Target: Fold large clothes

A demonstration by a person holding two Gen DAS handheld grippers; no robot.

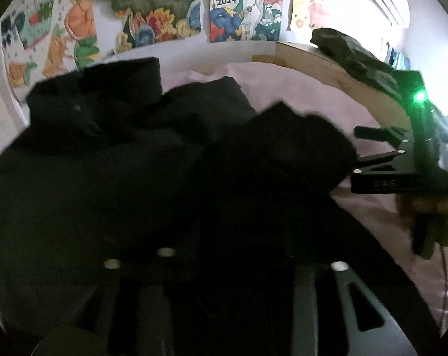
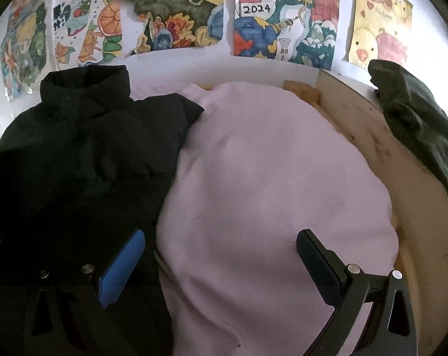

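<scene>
The black jacket (image 2: 84, 160) lies on the left part of the bed's pink sheet (image 2: 268, 178), its long axis running from the near edge toward the postered wall (image 2: 170, 59), collar at the far end. The right claw (image 2: 221, 255) hangs over the sheet just beside the jacket's edge, fingers wide apart and empty. The left claw (image 1: 224, 281) is buried in dark fabric, with a sleeve (image 1: 277, 148) bunched ahead; its state cannot be told.
</scene>
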